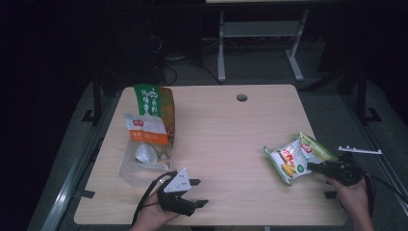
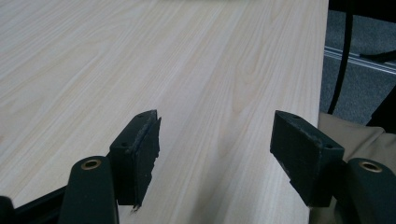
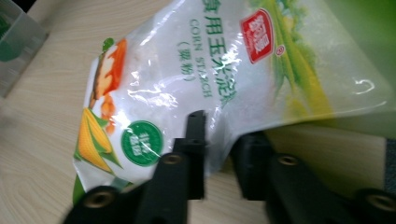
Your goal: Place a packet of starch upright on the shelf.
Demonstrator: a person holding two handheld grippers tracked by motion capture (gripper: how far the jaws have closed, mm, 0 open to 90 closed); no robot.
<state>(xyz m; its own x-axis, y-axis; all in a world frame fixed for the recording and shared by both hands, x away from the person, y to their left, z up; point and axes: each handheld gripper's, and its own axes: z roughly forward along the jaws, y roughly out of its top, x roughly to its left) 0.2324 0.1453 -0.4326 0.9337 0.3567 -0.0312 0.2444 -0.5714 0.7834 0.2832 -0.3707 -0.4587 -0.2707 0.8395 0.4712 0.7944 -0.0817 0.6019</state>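
**Corn starch bag gripped, bin still waiting for it**

So here's where things stand. The right gripper (image 3: 219,154) has its black jaws pinched on the lower edge of the clear-and-green plastic corn starch bag with the corn cob print (image 3: 205,88). You can see the film squeezed between the pads in the right gripper view, and the bag looks tipped up off the wood rather than lying flat. In the high view that same bag (image 1: 296,161) sits well to the right of the clear plastic bin (image 1: 129,172), close to the right edge of the pale wooden table (image 1: 231,134).

The bin is the thing to go by here. It already has a white-and-orange pouch (image 1: 146,132) standing in it, and a tall green-and-orange packet (image 1: 155,105) leaning at its far end. My guess is the job is loading packets into that bin, so two are in and the corn starch bag is the one left out.

The left gripper (image 1: 190,192) is parked just right of the bin's near corner, jaws spread wide with nothing between them. The left gripper view has bare tabletop (image 2: 187,70) between the pads.

What's done, as I read it: the grab. What's left: lift the bag, carry it across the table to the bin, drop it in beside the others. The grip is on a thin edge of slippery film, so it could slide out on the way.
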